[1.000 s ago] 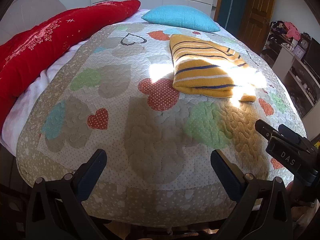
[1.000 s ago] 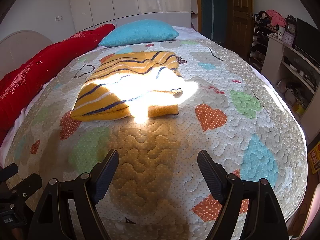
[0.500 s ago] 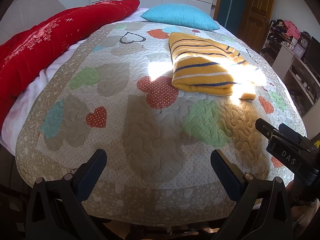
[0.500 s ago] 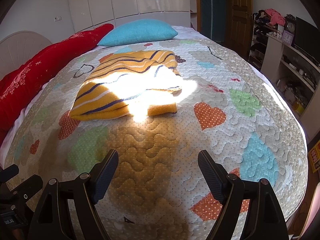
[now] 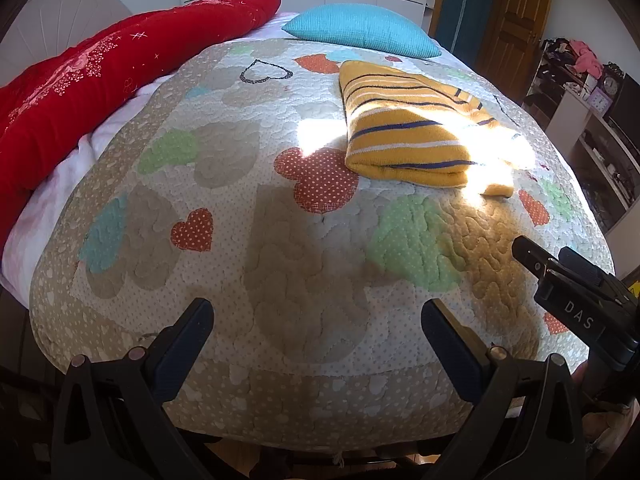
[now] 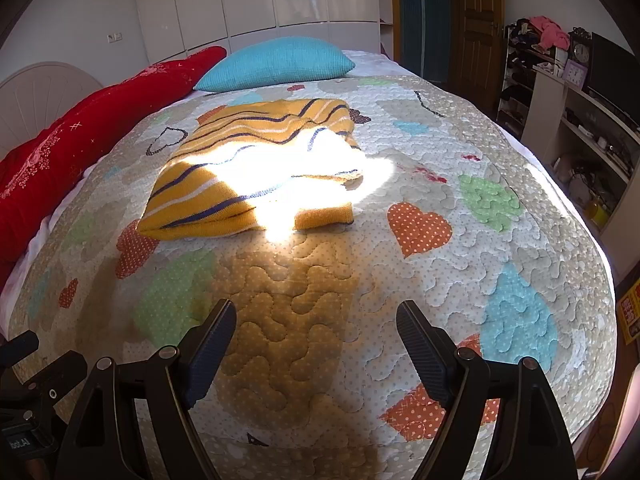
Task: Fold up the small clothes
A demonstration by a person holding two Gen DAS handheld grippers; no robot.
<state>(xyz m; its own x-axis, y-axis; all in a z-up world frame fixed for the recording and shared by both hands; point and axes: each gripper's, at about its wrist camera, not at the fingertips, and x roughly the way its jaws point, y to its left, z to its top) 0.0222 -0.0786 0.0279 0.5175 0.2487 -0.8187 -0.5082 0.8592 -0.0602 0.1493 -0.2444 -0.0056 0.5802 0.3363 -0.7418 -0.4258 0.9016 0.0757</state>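
Note:
A yellow knit garment with blue and white stripes (image 5: 404, 128) lies folded on the heart-patterned quilt (image 5: 280, 240), partly in a bright patch of sunlight. It also shows in the right wrist view (image 6: 248, 172), with a small yellow cuff sticking out at its near right corner. My left gripper (image 5: 316, 320) is open and empty, well back from the garment near the bed's foot edge. My right gripper (image 6: 316, 324) is open and empty, also near the foot edge, apart from the garment. The right gripper's body shows at the right of the left wrist view (image 5: 576, 300).
A red blanket (image 5: 80, 88) runs along the left side of the bed. A turquoise pillow (image 6: 276, 64) lies at the head. Shelves with clutter (image 6: 580, 120) stand to the right of the bed, a wooden door (image 6: 476, 24) behind.
Both grippers have drawn back slightly from the garment, which looks a little farther away. The garment itself has not moved. Both grippers stay open.

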